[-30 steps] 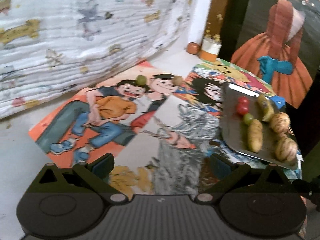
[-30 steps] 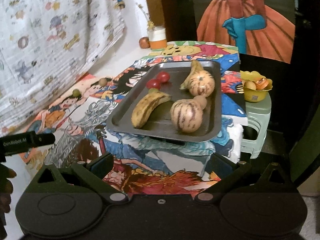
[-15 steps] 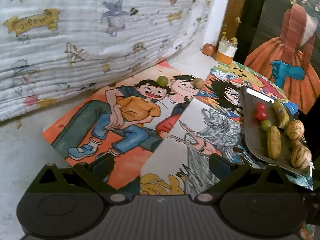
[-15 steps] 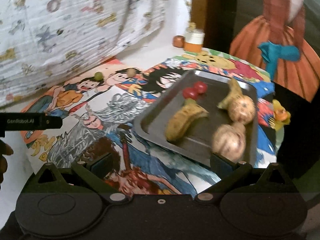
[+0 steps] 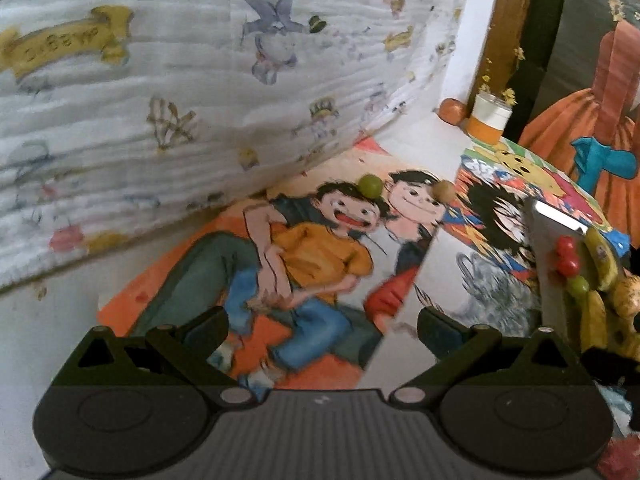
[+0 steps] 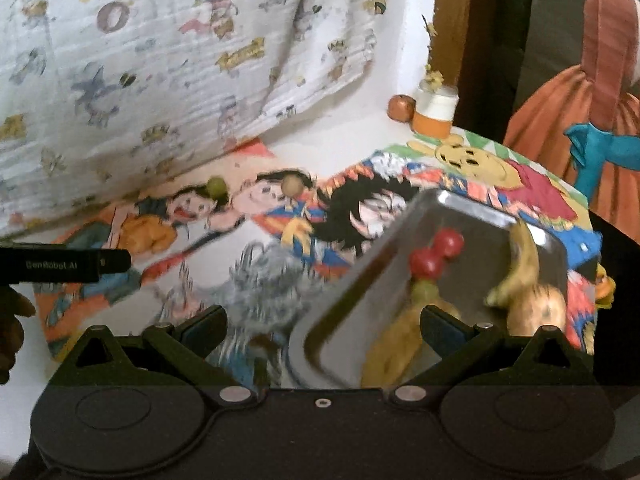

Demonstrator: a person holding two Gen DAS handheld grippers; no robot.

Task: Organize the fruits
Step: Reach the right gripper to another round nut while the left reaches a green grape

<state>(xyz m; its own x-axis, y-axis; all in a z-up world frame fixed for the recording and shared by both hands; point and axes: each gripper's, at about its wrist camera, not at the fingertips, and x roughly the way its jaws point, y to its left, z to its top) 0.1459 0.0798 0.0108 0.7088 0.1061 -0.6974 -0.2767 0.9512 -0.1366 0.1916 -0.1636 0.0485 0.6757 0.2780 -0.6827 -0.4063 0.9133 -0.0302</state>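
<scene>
text: "GenRobot.AI" | on: black left gripper (image 6: pixel 64 266) body | view: right wrist

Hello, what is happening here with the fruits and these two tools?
A person holds a gripper in each hand, sorting fruit. Both the left gripper and the right gripper are open and hold nothing. A metal tray already carries red tomatoes, bananas and other fruit. A green fruit and a brown fruit lie loose on the cartoon posters, ahead of the left gripper, which touches neither.
</scene>
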